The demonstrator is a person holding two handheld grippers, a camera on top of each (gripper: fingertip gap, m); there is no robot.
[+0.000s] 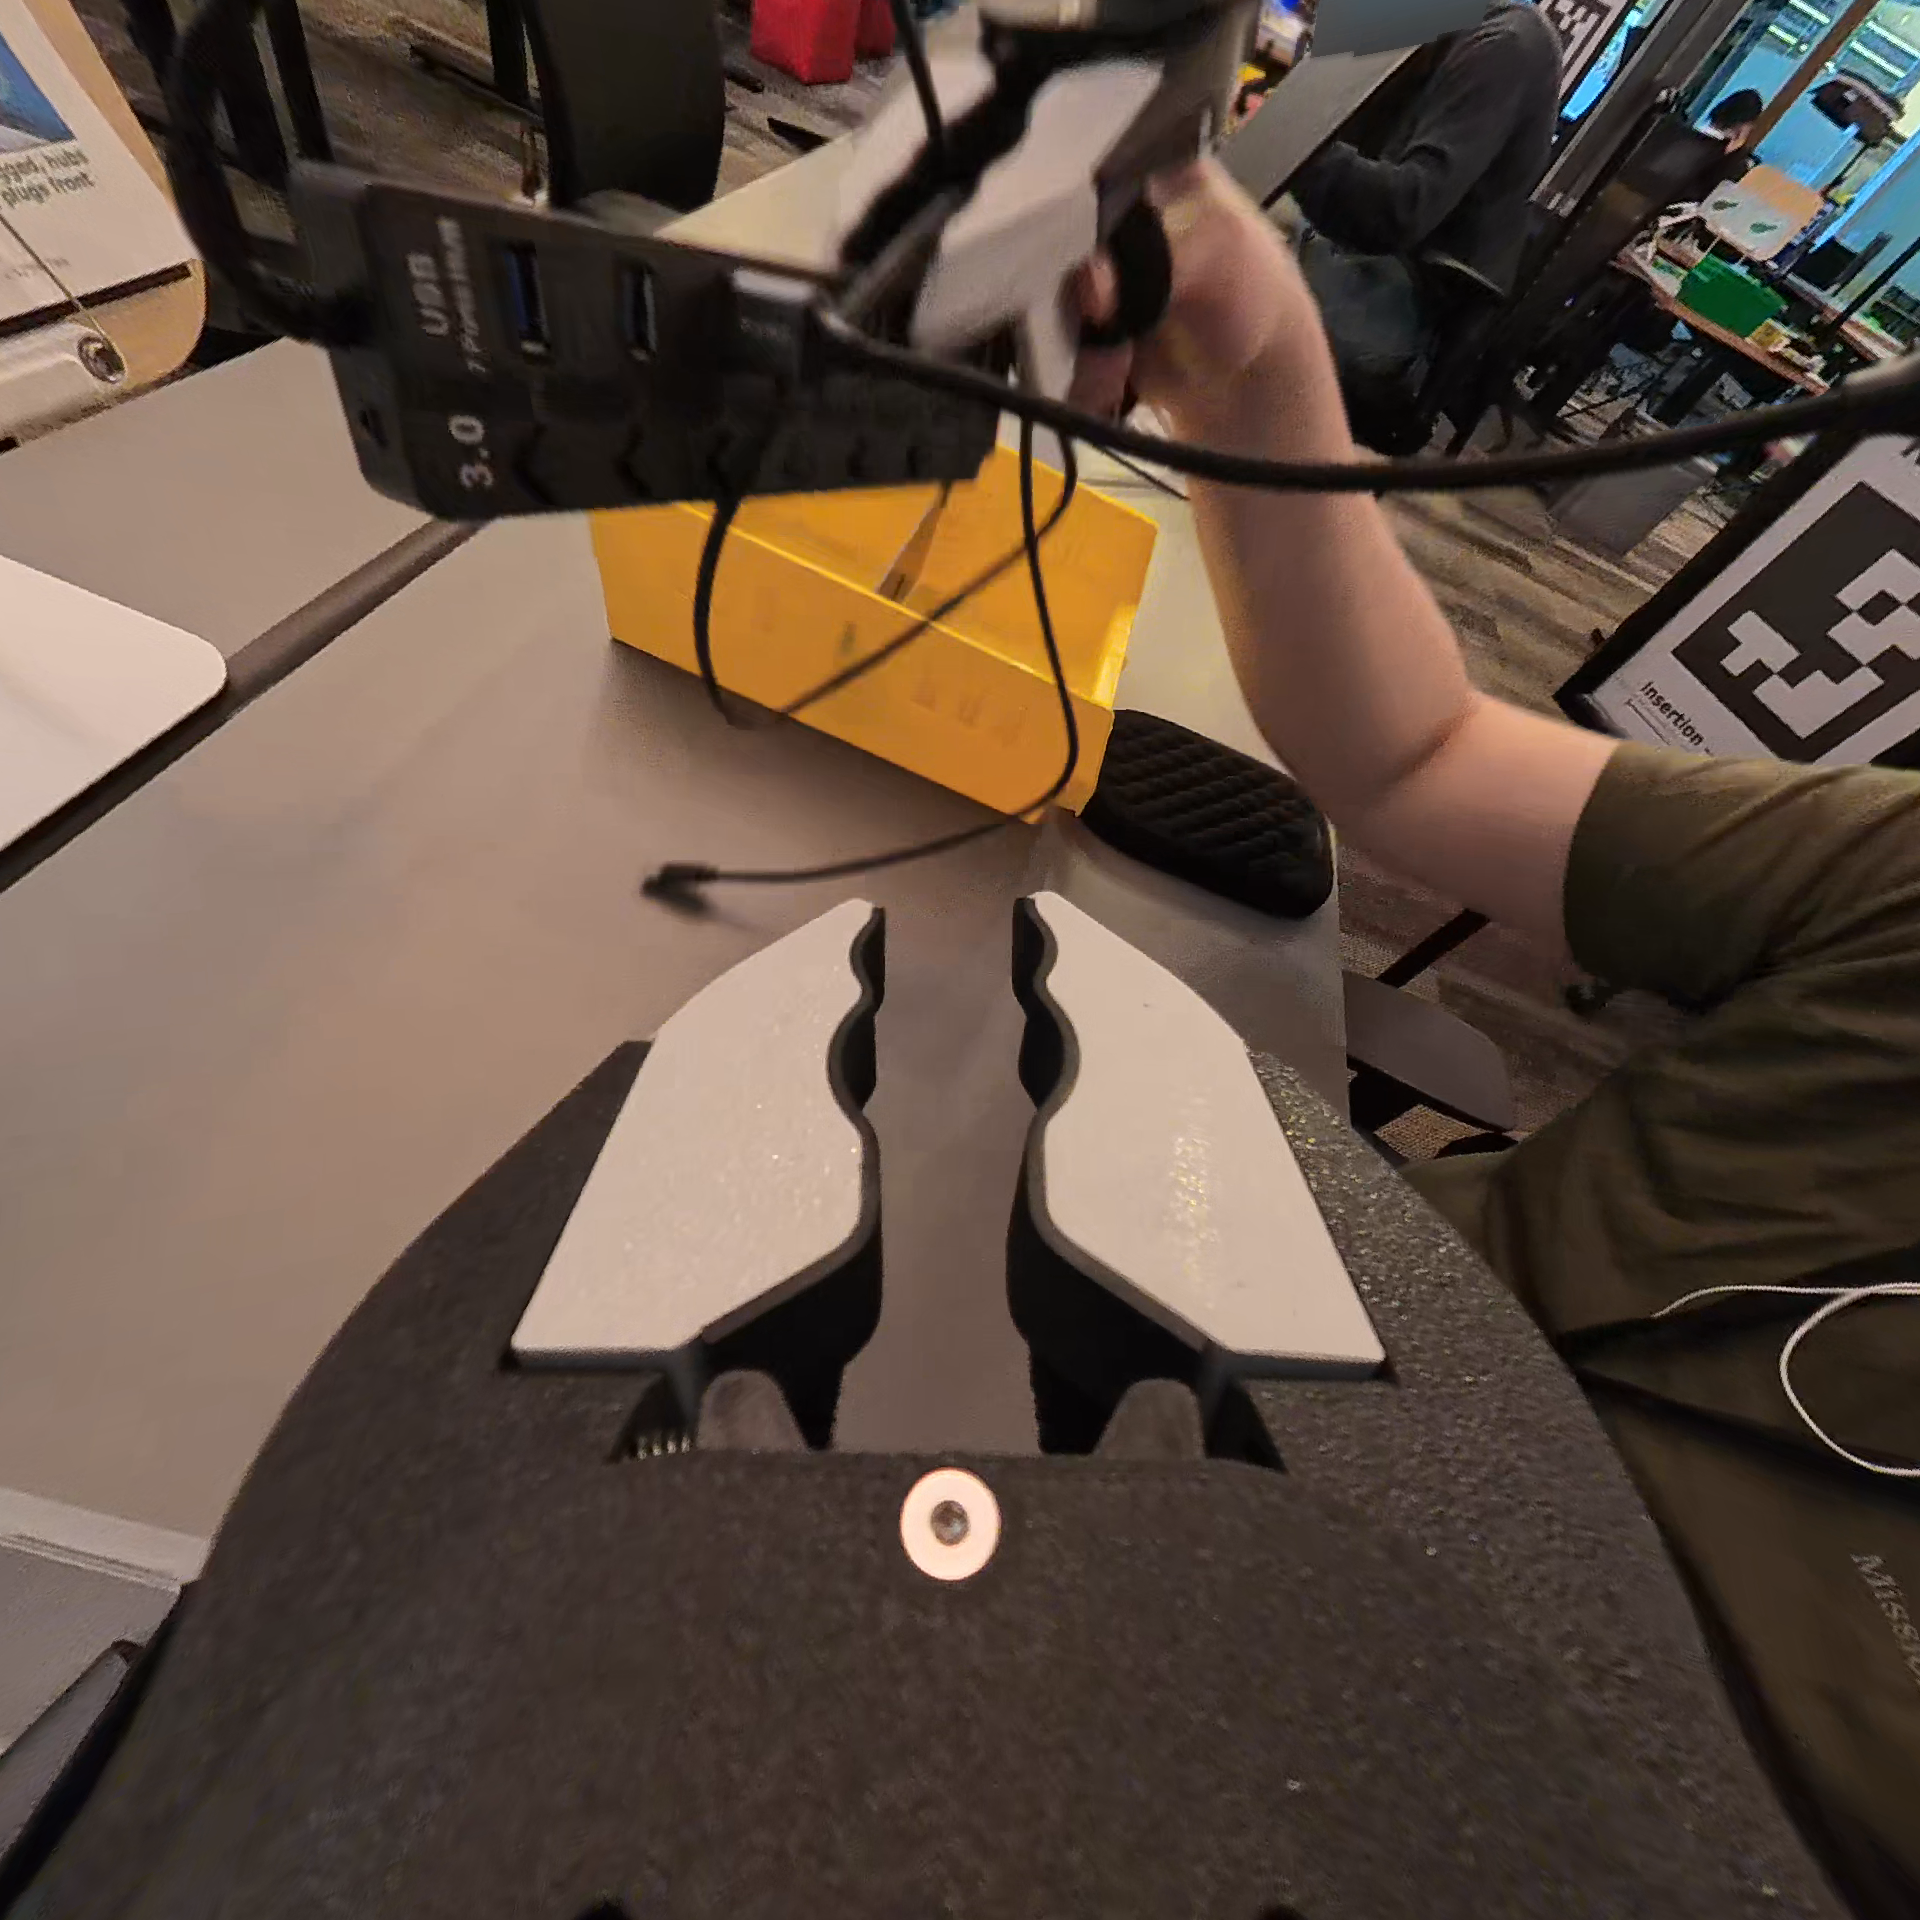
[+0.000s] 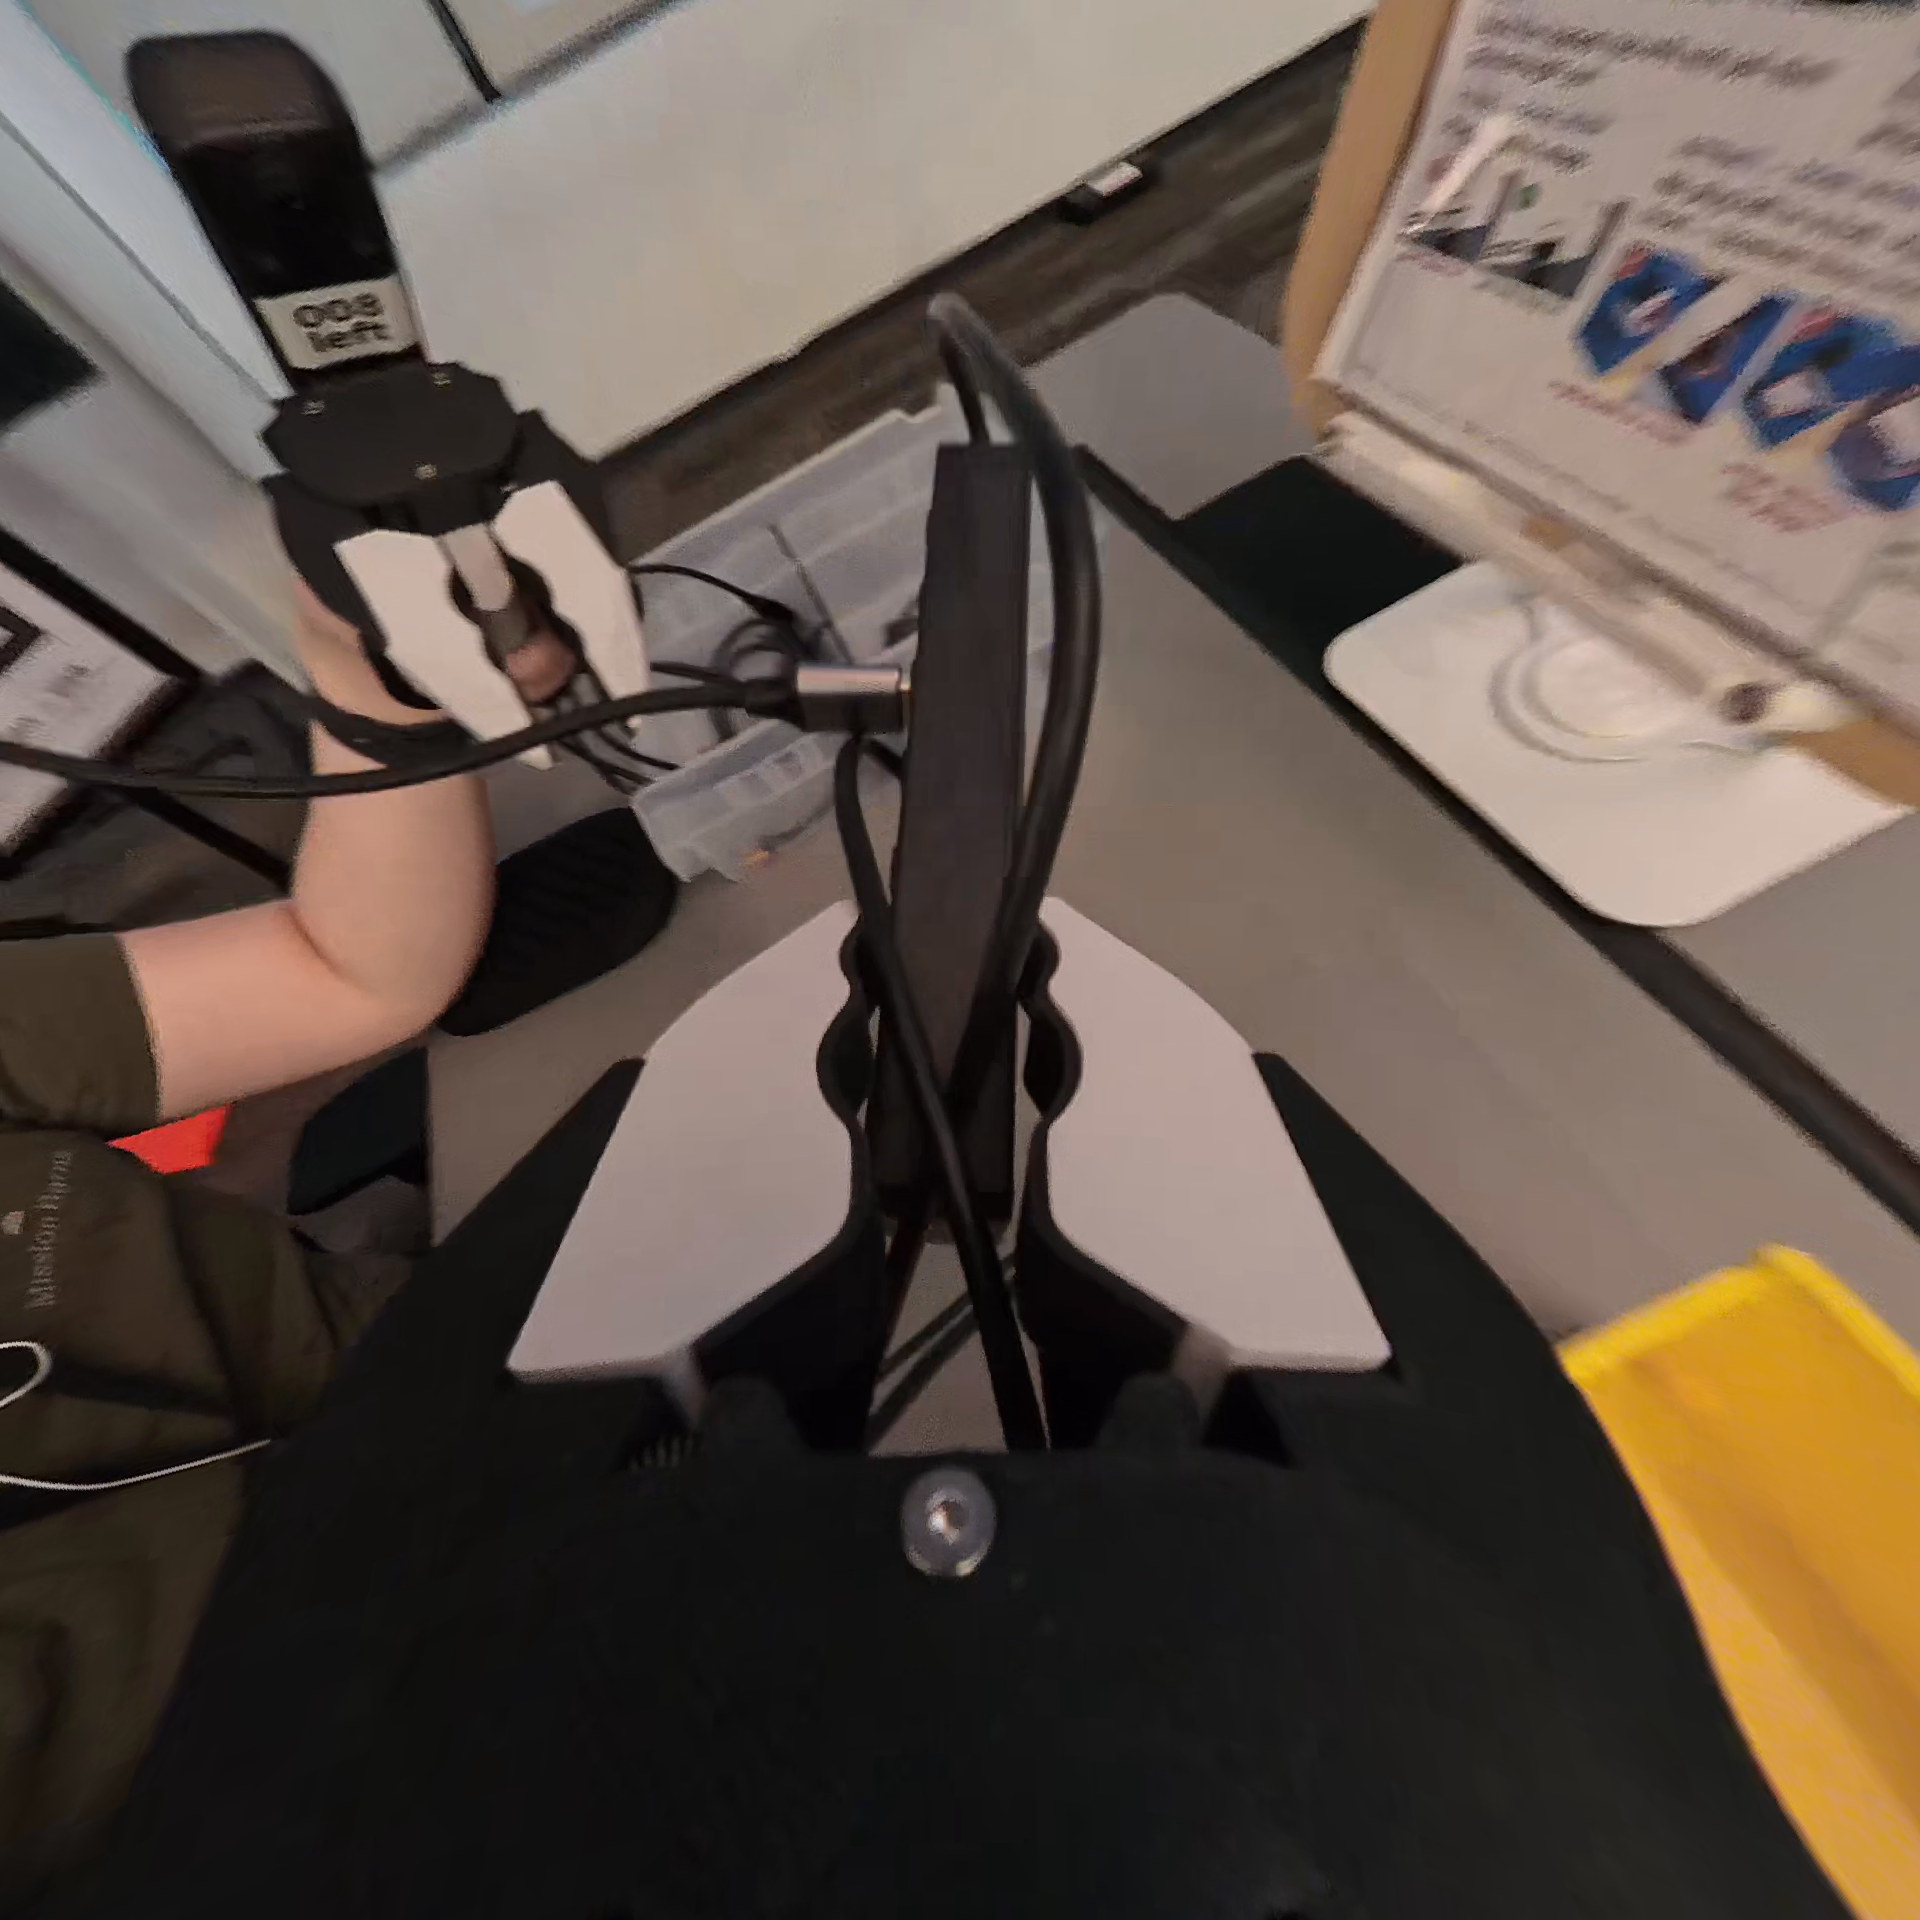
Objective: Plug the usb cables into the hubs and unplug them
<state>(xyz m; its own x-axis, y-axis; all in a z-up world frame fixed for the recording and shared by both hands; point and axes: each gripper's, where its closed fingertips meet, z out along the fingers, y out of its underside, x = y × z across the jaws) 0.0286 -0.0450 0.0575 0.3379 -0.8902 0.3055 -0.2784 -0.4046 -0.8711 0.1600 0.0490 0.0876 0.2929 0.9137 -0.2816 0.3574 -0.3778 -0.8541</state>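
The right claw (image 2: 948, 997) is clamped on the black USB hub (image 2: 961, 790), gripping it by its lower end so that the long body stands out ahead of the fingers, raised off the grey desk (image 2: 1299, 935); held this way, the port face is turned sideways toward the other hand, which I judge is meant to present the sockets for plugging or pulling. One metal-shelled USB plug (image 2: 850, 698) sits in a side port, its black cable (image 2: 416, 764) trailing off toward the left claw (image 1: 948, 935); the hub's own lead loops over its top and runs down between the fingers.

The left claw stands narrowly parted with nothing between its fingers, low over the desk; in its own view the hub (image 1: 665, 353) hangs above and ahead, with two ports showing empty. A loose cable end (image 1: 681, 888) lies on the desk just beyond the left fingertips, well placed for a pick-up; its cord runs back to the yellow bin (image 1: 883, 634), over which other thin cables droop from the hub.

The right view is blurred, so whether the seated plug is fully home cannot be told; the free left claw looks ready either to draw that plug or to fetch the loose end.
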